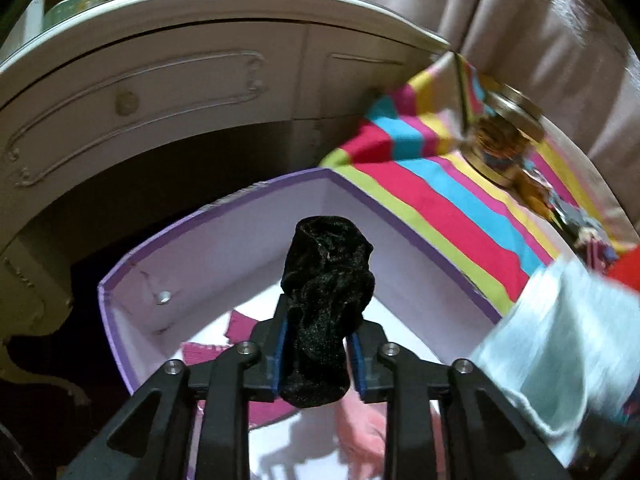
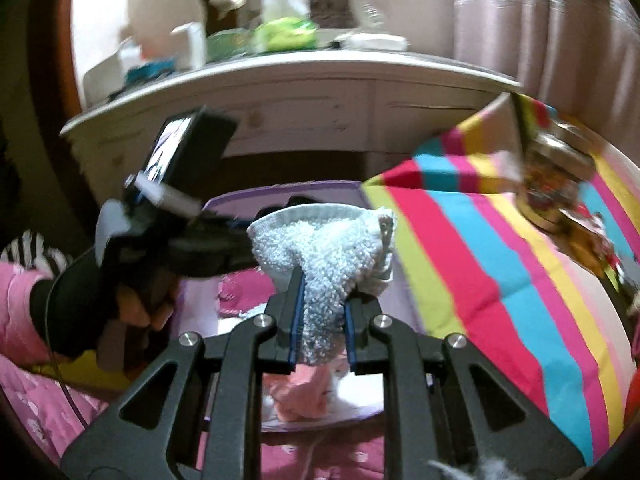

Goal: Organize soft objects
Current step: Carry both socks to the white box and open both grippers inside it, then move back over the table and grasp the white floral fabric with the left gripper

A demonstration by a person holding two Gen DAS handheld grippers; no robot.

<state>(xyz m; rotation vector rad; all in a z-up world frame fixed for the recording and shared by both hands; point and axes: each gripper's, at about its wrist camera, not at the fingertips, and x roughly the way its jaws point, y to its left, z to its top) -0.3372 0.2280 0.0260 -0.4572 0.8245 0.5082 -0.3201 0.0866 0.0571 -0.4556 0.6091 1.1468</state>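
Socks are what both tools carry: the left tool [image 1: 316, 356] is clamped on a rolled black sock [image 1: 326, 292], its blue pads pressing the lower half of the roll, and the right tool [image 2: 320, 328] is clamped on a pale blue terry sock [image 2: 320, 256] that bunches out above the pads. Each bundle's long axis runs straight forward along its tool's fingers, sticking out past the tips. Directly under and ahead of the black sock lies the open lilac box [image 1: 400, 216], with pink and magenta soft pieces already on its floor. The black sock hangs above the box interior, so the left hand looks the nearer of the two to a drop; a release should let it fall inside. From the right wrist view the blue sock hangs just short of the near rim, with the left tool's body crossing to its left. Beside the box, to the right, spreads a striped cloth [image 1: 432, 196]; a white dresser [image 1: 168, 80] stands behind.
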